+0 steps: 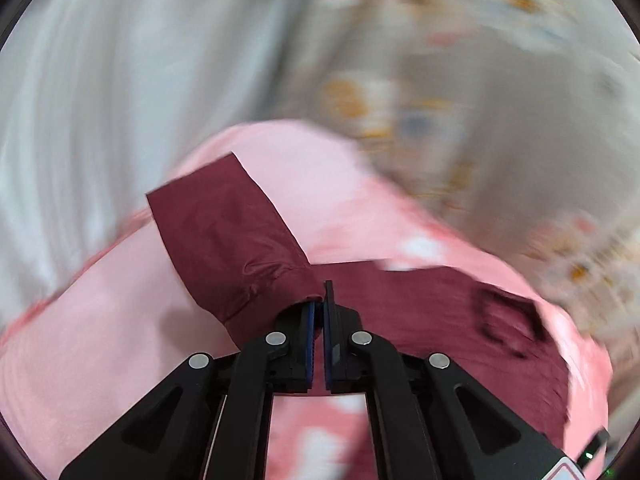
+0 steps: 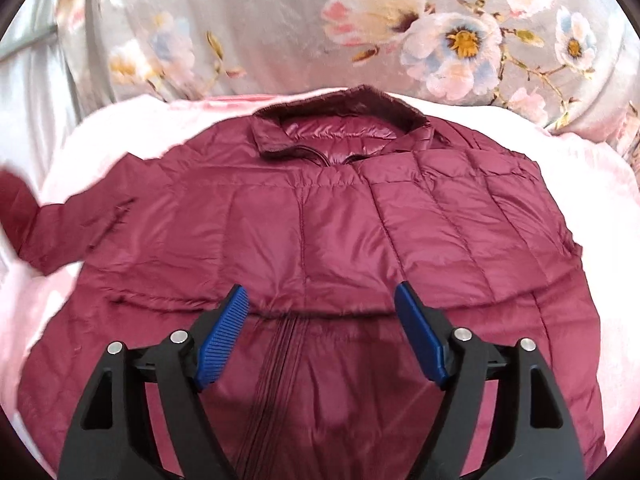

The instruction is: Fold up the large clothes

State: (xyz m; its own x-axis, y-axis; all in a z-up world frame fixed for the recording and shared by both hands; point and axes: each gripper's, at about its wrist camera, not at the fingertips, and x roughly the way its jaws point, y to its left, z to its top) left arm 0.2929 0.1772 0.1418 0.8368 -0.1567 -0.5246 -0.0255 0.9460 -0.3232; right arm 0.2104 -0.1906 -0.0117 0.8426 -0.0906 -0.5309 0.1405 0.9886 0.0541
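Looking across the floral bedspread [image 2: 280, 32], I see a pink blanket [image 2: 592, 184] laid over it, and on that blanket the maroon puffer jacket [image 2: 320, 220] lies flat, front up, collar [image 2: 340, 106] toward the far side. My right gripper [image 2: 320, 336] hovers over the jacket's zipper line, jaws spread wide, holding nothing. My left gripper [image 1: 319, 312] has its jaws pinched tight on the sleeve [image 1: 228, 236], lifted above the blanket.

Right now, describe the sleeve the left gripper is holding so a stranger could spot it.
Find the pink blanket on the bed, with the maroon puffer jacket spread on it. The sleeve is lifted off its side, pinched by the left gripper; the right gripper hangs open.
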